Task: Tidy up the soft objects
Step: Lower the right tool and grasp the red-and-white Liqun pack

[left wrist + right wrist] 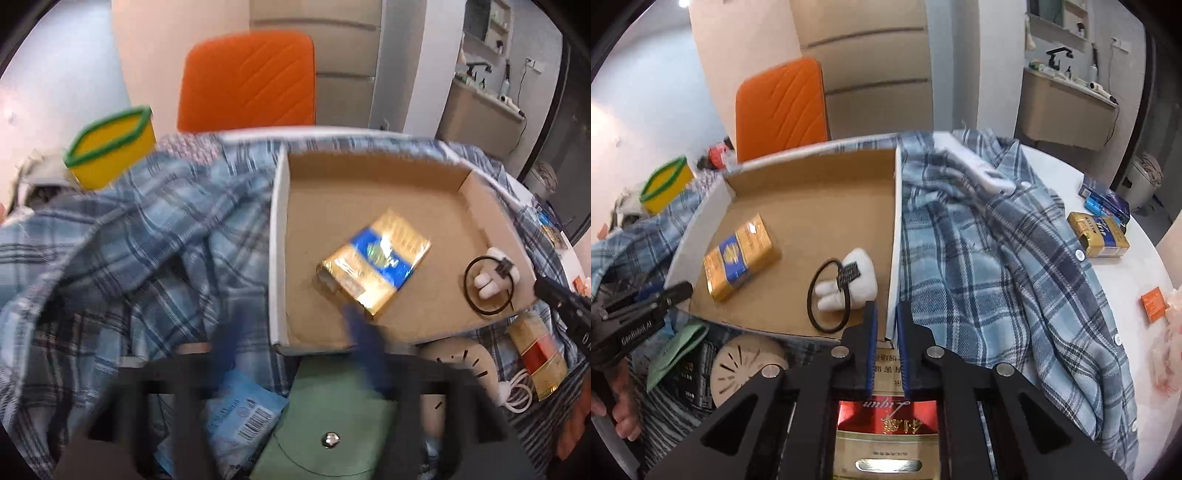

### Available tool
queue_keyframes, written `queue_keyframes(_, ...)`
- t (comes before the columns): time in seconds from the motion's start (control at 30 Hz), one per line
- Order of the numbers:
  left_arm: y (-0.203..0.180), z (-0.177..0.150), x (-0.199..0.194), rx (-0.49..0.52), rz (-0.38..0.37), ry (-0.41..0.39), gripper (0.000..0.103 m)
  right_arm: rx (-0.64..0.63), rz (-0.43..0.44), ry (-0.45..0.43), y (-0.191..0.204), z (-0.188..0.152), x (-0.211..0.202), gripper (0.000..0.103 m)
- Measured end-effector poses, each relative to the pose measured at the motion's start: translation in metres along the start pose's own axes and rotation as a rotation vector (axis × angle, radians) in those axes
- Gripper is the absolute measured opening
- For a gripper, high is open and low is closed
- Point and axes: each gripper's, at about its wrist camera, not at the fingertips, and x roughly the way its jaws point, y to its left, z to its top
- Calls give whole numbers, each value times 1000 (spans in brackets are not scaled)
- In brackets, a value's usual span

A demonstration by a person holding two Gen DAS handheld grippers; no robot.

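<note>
A shallow cardboard box (279, 229) (895, 236) lies on the table. In it lie a gold and blue pack (373, 264) (740, 254) and a white plush hair tie with a black loop (493, 280) (849, 282). A blue plaid shirt (129, 229) (997, 258) is spread on both sides of the box. My left gripper (295, 354) is blurred, open and empty, above a green pouch (332, 424) at the box's near edge. My right gripper (885, 332) is nearly shut and empty, above a red and gold pack (886, 417) near the box's front right corner.
A yellow tub with a green rim (110, 147) (665, 184) stands at the far left. An orange chair (247, 79) is behind the table. A round beige disc (746, 369), a blue packet (240, 417), another gold pack (1099, 234) and an orange box (1154, 304) lie around.
</note>
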Motion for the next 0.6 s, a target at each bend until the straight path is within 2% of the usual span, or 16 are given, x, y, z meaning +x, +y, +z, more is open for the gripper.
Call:
queue_keyframes(0.07,0,-4,-14,17,23,-90,87,20,-22,-46,-4,0,-9,16)
queue_keyframes(0.17,-1,-14,-36,49,-26,-162,87,22,0,-105,-6,0,-26,51)
queue_keyframes(0.2,-2,-17,-44,57,-42,-185,87,10,1,-139,-6,-2,-35,67)
queue_keyframes(0.23,-3,-23,-53,68,-57,-220,87,-9,-7,-177,-4,-5,-44,71)
queue_keyframes(0.33,-6,-39,-80,95,-128,-335,91,-58,-37,-214,1,-11,-62,74)
queue_keyframes(0.43,-9,-55,-106,102,-182,-469,101,-42,-6,-220,-1,-18,-74,75)
queue_keyframes(0.5,-15,-61,-117,109,-195,-536,102,-30,29,-201,-2,-23,-77,75)
queue_keyframes(0.6,-15,-71,-124,95,-167,-613,102,-33,45,-193,-2,-31,-78,75)
